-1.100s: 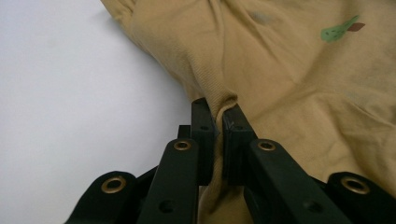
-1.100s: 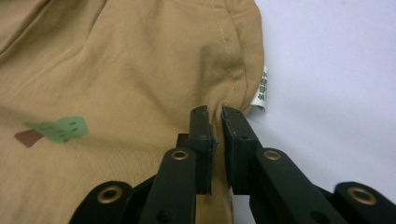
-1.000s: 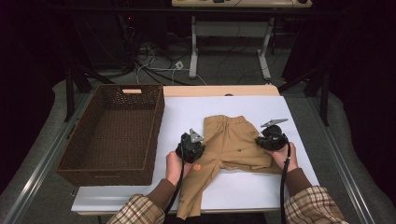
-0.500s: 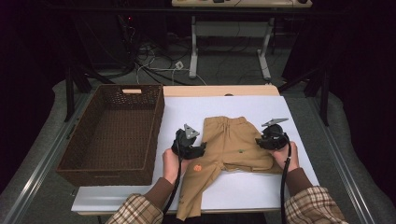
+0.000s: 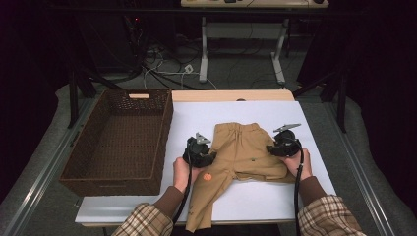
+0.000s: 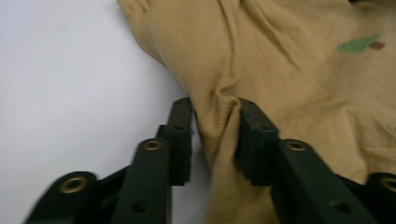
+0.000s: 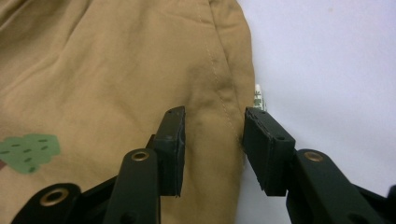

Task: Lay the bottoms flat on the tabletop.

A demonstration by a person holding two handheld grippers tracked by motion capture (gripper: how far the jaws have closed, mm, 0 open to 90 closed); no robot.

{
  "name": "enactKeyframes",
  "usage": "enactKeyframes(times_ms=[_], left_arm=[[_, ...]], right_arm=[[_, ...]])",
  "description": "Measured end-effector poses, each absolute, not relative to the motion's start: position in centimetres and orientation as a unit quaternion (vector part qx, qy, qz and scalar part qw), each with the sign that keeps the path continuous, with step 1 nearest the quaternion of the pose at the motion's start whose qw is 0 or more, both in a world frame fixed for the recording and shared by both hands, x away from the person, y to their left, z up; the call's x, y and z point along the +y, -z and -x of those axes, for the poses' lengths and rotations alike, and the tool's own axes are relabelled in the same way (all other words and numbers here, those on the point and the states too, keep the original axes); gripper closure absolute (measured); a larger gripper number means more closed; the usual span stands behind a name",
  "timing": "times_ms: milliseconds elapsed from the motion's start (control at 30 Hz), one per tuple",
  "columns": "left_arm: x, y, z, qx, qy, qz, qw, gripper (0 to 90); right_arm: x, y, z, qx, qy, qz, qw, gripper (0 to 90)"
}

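High view showed tan trousers (image 5: 241,157) lying on the white table (image 5: 314,196), with a basket (image 5: 118,142) at nine o'clock. The left gripper (image 6: 215,135) had just been closing, pinching a fabric fold. The right gripper (image 7: 212,140) had just been opening, its jaws straddling the trousers' edge.

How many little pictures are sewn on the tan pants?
2 that I can see on the tan pants: an orange patch on the leg near the left gripper, and a green patch in the middle. More may hide in the folds or underneath.
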State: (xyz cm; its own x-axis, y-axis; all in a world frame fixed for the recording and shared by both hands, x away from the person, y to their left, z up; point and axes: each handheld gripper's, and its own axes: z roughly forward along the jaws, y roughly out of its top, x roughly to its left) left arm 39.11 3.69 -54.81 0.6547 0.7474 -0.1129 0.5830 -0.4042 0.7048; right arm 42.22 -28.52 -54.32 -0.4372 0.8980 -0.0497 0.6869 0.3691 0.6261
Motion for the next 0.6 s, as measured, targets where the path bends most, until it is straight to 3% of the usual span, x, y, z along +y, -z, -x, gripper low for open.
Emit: enactKeyframes(times_ms=[133,333,467,600], left_arm=[[3.7,55.2,-39.3,0.394,-0.099,-0.836,0.369,77.5],[3.8,55.3,-39.0,0.386,-0.116,-0.837,0.369,84.9],[4.1,54.3,-38.5,0.382,-0.139,-0.836,0.369,85.4],[4.3,53.6,-38.0,0.371,-0.128,-0.842,0.371,84.9]], right_arm=[[-29.0,54.5,-42.3,0.799,-0.273,-0.504,0.182,60.5],[-29.2,54.7,-42.4,0.795,-0.3,-0.503,0.16,80.0],[-28.9,54.0,-41.9,0.8,-0.3,-0.487,0.18,84.1],[-28.6,52.2,-40.7,0.806,-0.295,-0.468,0.209,84.4]])
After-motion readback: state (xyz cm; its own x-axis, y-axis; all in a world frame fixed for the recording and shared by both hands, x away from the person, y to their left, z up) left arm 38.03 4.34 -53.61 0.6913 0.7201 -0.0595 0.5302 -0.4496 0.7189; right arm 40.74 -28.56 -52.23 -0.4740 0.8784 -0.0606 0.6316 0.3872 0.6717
